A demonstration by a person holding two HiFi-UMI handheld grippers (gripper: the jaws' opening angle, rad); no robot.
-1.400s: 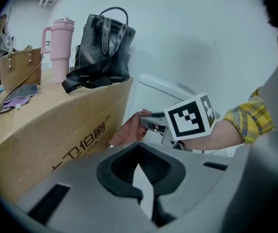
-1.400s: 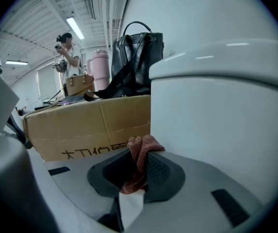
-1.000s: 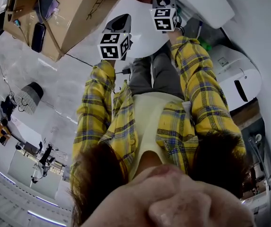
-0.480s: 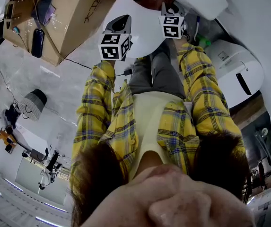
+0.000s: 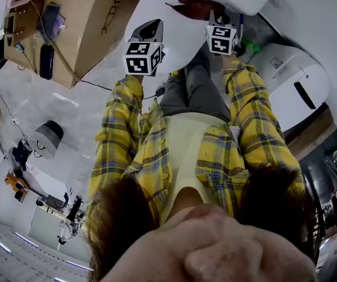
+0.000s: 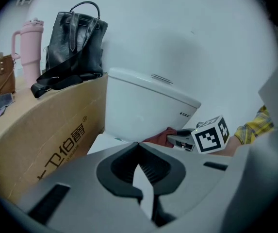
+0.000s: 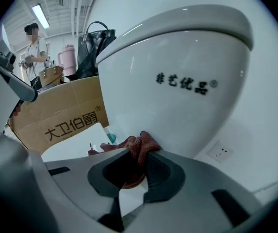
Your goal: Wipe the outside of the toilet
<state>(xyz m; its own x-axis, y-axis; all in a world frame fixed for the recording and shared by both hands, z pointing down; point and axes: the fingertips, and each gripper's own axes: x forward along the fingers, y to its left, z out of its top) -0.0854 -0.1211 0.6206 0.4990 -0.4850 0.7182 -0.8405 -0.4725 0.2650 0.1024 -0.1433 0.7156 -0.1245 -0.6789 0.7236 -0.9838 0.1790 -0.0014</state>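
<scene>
The toilet (image 7: 177, 81) tank stands right before you. I'd judge the wiping barely begun, with most of the outside left. Your right gripper (image 7: 135, 164) clamps the red cloth (image 7: 143, 142) against its lower curve; your left gripper (image 6: 139, 169) hangs closed, empty.

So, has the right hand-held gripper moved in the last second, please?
Yes. The right hand-held gripper slid right and downward in the head view, away from the cardboard box.

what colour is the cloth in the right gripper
Reddish-brown cloth, clearest in the right gripper view.
</scene>
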